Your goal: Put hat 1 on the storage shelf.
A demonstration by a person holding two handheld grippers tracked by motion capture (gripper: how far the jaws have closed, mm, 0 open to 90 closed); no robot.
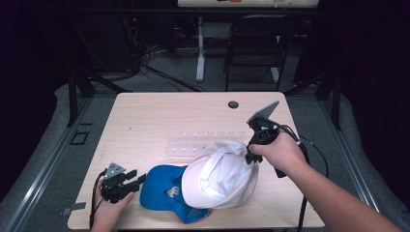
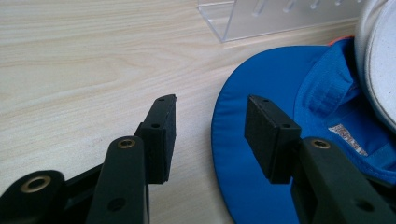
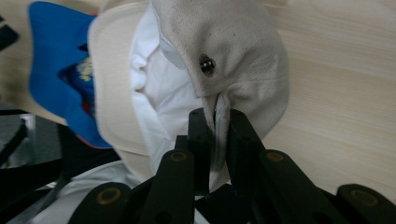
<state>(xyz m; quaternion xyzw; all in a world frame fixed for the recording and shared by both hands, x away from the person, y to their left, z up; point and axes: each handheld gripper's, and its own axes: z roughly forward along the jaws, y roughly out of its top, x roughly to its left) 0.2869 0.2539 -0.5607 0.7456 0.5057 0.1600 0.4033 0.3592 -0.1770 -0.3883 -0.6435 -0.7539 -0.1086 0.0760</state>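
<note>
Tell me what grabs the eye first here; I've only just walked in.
A white cap at the table's near edge, pinched by its fabric in the right hand-held gripper. It lies partly over a blue cap, whose brim sits just before the open left hand-held gripper. Behind them stands a clear rack.

A pale wood-grain rectangular table [image 1: 145,116], with 1 dark round grommet hole [image 1: 233,104] near its far edge. Lying on it: a clear acrylic rack [image 1: 193,142] (mid-table) and a blue fabric cap [image 1: 162,189] near the front edge.
</note>
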